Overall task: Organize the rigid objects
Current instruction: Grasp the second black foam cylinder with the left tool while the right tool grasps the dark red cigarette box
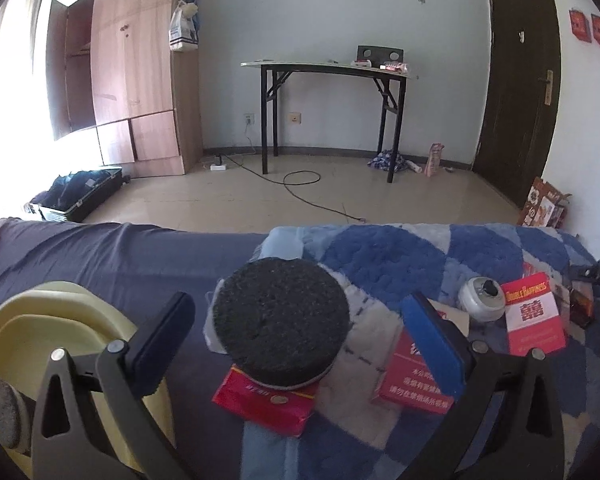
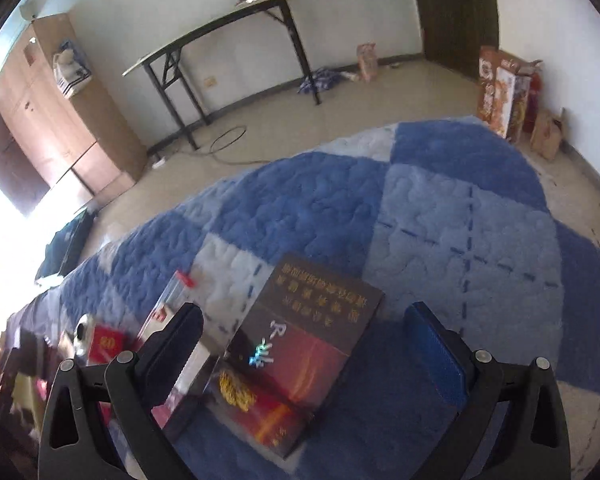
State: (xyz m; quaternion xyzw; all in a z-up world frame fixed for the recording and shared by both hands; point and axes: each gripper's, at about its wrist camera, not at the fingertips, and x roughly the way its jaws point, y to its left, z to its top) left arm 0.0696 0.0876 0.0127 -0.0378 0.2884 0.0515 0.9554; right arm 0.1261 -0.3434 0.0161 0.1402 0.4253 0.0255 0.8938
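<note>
The left gripper (image 1: 296, 344) is wide open and holds nothing. Between its fingers stands a round black disc (image 1: 280, 322), which rests on a flat red packet (image 1: 266, 404); the fingers do not touch it. Just beside the blue pad of the right-hand finger lies a red cigarette box (image 1: 414, 380). Further right are a small white round container with a black knob (image 1: 482, 298) and a red and white "Double Happiness" cigarette pack (image 1: 534, 316). At the left, a pale yellow tray (image 1: 60, 320) sits on the dark blue sheet (image 1: 100, 252). Only this view shows the disc and the tray.

The right gripper (image 2: 306, 344) is also wide open and grips nothing. Between its fingers lies a dark red and brown box with gold characters (image 2: 296, 356), flat on the blue patchwork quilt (image 2: 440, 208); whether a finger touches it, I cannot tell. A clear sleeve with a red tab (image 2: 176, 294) lies to the left. Only this view shows the dark box. Behind stand a folding table (image 2: 220, 28) and a wooden wardrobe (image 2: 60, 120).
</note>
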